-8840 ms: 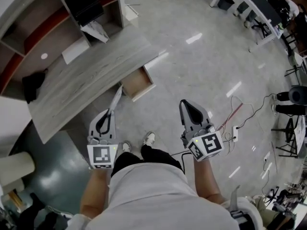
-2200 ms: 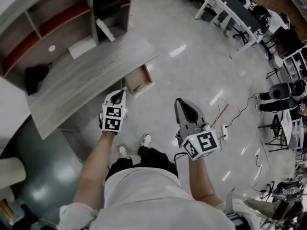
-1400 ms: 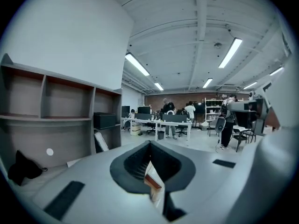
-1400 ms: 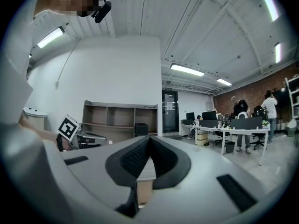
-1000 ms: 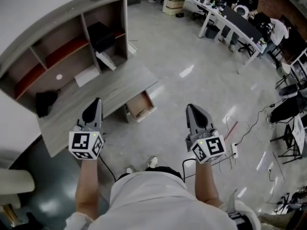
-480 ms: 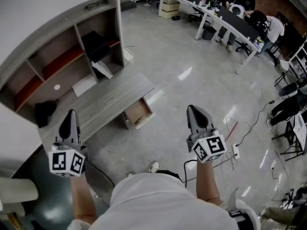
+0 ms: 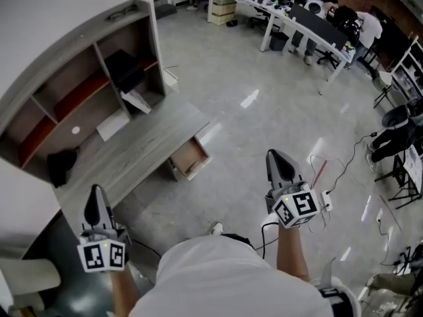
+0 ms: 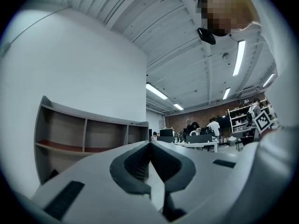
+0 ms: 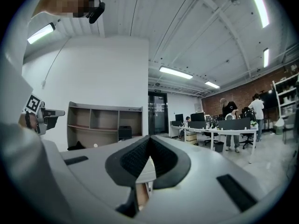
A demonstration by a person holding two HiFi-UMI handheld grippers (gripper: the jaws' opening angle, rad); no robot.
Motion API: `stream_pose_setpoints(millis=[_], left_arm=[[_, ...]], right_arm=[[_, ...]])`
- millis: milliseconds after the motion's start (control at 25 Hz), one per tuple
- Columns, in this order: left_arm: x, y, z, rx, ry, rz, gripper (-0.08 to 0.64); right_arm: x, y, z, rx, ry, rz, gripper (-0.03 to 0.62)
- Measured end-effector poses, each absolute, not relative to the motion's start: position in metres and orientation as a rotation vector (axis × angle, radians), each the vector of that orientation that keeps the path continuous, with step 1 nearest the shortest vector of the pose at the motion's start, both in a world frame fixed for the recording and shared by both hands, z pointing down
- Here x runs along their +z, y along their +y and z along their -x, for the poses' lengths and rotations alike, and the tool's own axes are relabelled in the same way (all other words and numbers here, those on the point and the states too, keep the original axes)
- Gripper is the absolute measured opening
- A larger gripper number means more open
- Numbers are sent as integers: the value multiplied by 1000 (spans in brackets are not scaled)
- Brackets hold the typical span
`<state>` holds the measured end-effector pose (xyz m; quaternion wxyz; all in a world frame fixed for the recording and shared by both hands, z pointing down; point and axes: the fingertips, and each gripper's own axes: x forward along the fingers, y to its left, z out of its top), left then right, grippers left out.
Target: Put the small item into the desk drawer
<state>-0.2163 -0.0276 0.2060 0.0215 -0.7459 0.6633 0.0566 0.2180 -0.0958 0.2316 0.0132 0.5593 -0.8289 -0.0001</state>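
The grey wooden desk (image 7: pixel 135 152) stands left of centre in the head view, its small wooden drawer (image 7: pixel 189 158) pulled open at the right end. What lies in the drawer I cannot make out, and no small item shows anywhere. My left gripper (image 7: pixel 94 190) is low at the left, over the desk's near edge and well apart from the drawer. Its jaws are pressed together with nothing in them (image 8: pixel 150 144). My right gripper (image 7: pixel 277 156) hangs over bare floor right of the drawer, also shut and empty (image 9: pixel 149 139).
A curved shelf unit (image 7: pixel 79 78) rises behind the desk, with a black box (image 7: pixel 123 68) in it. White paper (image 7: pixel 112 124) and a dark bundle (image 7: pixel 61 166) lie on the desk. Cables and a power strip (image 7: pixel 325 201) trail on the floor right. People work at far office tables (image 7: pixel 304 18).
My left gripper has pulled back from beside the drawer, down and to the left; the thin item seen in it at first is gone. The right gripper barely moved. The view has tilted up.
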Motion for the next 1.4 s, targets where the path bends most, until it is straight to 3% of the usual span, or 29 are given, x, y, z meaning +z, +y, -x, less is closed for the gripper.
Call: stream_pose_setpoints(millis=[520,1400], left_arm=[[211,-10,232,194,2031,2328,18],[235,30,273,157,1983,2401,18]], right_arm=[[254,-72,-123,70,-2656,-1489,23],[244,-21,-76,-96,-2581,-1595,21]])
